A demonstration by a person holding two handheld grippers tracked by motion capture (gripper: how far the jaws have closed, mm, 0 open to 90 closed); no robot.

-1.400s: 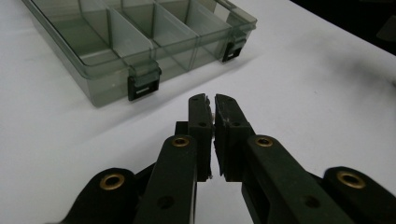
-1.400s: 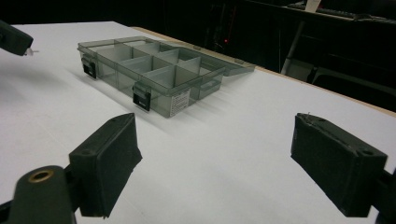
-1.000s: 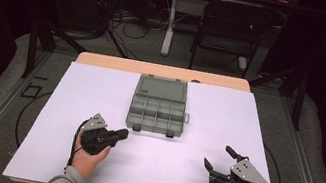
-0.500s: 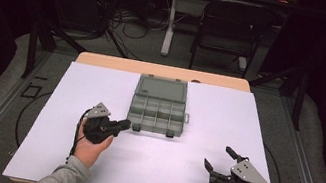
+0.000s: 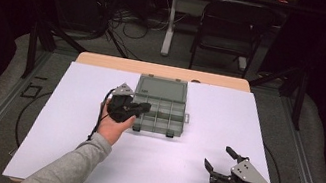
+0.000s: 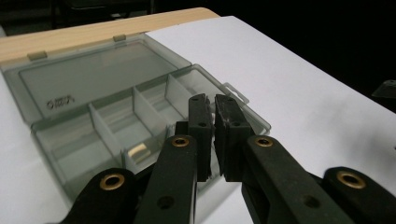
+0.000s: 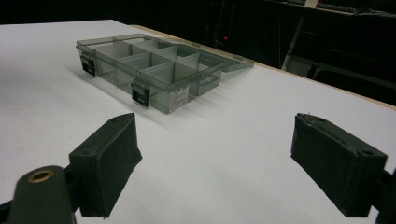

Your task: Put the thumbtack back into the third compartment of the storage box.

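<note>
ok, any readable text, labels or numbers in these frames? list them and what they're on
Nothing can be read for certain.
Embossed mark on the open lid of the organizer box, left gripper view: a short logo or word, too blurred to read.
White sticker on the box's front wall, right gripper view: lines of small print, too small to read.
No markings visible on the left gripper, the right gripper or the white table cover.

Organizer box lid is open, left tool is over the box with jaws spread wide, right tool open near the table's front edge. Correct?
One thing is off: the left tool is not spread wide. In the left gripper view its jaws are nearly together, with just a thin slit between them. The rest holds: the organizer box has its lid open, the left tool is over it, and the right tool is open near the table's front edge.
</note>
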